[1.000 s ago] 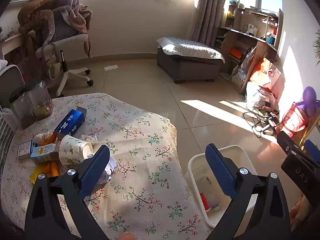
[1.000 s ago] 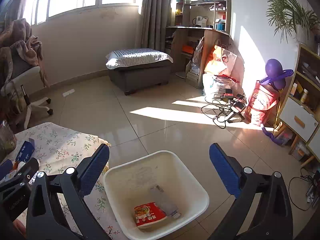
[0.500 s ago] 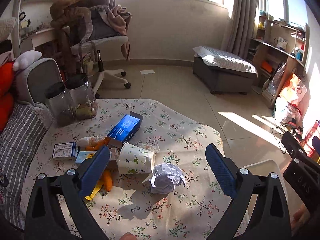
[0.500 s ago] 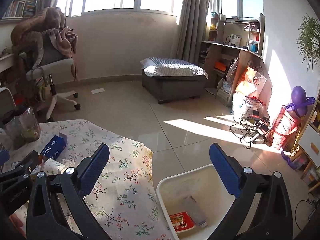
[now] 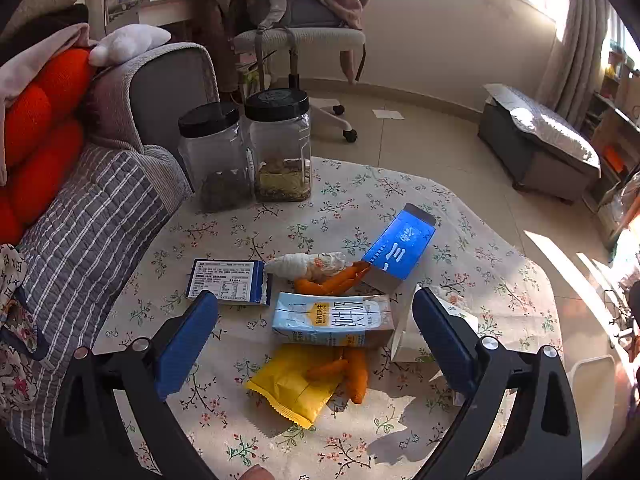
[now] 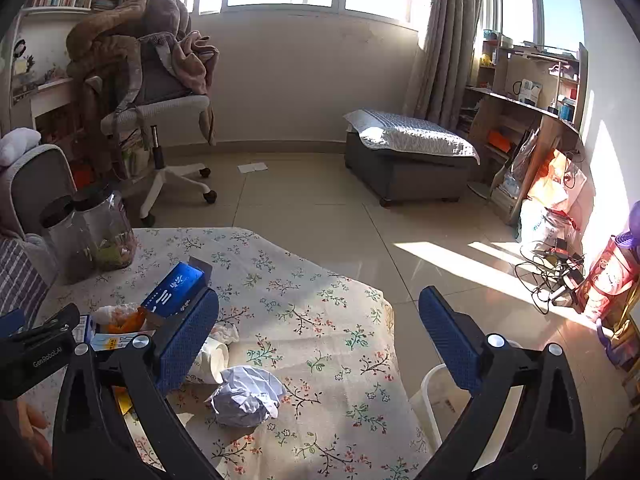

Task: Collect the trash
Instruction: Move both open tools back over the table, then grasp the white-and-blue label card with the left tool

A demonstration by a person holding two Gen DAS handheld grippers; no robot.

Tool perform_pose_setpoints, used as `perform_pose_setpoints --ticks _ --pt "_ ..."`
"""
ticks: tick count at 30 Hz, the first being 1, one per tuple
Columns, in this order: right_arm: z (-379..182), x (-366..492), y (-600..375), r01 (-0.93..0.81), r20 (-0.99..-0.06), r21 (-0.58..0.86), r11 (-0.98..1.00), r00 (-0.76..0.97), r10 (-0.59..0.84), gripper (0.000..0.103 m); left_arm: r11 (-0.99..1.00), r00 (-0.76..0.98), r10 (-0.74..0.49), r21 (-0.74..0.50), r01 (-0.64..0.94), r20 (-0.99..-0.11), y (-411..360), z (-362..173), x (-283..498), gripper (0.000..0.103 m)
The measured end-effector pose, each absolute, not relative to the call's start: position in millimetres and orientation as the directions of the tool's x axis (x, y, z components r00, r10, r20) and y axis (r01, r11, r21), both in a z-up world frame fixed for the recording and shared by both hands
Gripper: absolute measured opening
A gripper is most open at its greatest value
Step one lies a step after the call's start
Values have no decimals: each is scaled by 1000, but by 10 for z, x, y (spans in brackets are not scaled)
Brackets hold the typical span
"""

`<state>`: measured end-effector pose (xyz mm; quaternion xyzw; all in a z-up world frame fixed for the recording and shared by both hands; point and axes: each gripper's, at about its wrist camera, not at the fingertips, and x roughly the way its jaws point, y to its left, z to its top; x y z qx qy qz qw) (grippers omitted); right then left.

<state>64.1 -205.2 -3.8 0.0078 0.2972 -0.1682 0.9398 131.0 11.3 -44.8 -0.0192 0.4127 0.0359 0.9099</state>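
Left tongs [image 5: 316,334] spread wide and empty over the litter pile, lower centre of left view; between the pads sit the milk carton [image 5: 330,319] and, just below it, the yellow wrapper [image 5: 294,388] with orange snack sticks [image 5: 352,372] on top; blue box [image 5: 400,250] upper right of those. Right tongs [image 6: 318,340] also released, empty; crumpled paper [image 6: 246,394] on the surface [image 6: 320,320] at lower centre, paper cup [image 6: 210,360] touching the left pad, bin [image 6: 430,396] rim at lower right. Risks, my guess: closing on the carton drags the loose sticks; wrapper spills on lift; cup gets nudged and rolls. Versus 0.5 s ago: left view sits closer over the pile; right view swung left, bin mostly out of frame.
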Motion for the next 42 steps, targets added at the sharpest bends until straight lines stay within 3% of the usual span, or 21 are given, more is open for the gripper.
perform_pose_setpoints --ticks 6,14,20,23,28,30,32,34,37,42 --pt "-246 810 -1966 287 -631 -65 956 731 -262 96 973 527 53 -75 -218 -848 663 -810 1758 95" --pt "-286 882 -2041 272 -662 -30 962 716 -223 96 665 382 -26 -302 -683 -924 1539 -1371 2076 95" --pt "-383 950 -2236 290 -700 -3 957 683 -209 96 488 274 23 -228 -843 -961 1521 -1668 2340 95" --pt "-427 973 -2330 307 -715 10 952 667 -207 96 494 209 89 -139 -858 -974 1458 -1731 2558 95" --pt "-436 977 -2418 316 -725 27 949 659 -199 96 539 125 78 -64 -840 -989 1414 -1926 2757 95" --pt "-432 974 -2427 316 -726 37 948 660 -191 96 582 150 91 -70 -810 -984 1362 -1894 2770 87" --pt "-428 978 -2416 310 -728 42 950 661 -183 96 623 171 104 -70 -779 -980 1316 -1848 2745 69" --pt "-420 970 -2387 298 -728 47 953 664 -171 96 668 205 80 -100 -737 -975 1283 -1805 2693 64" --pt "-397 957 -2363 279 -726 59 959 671 -151 96 711 279 24 -180 -680 -960 1296 -1712 2548 64" --pt "-426 1014 -2303 232 -748 100 968 659 -81 96 824 394 66 -173 -539 -917 1219 -1227 2239 64"
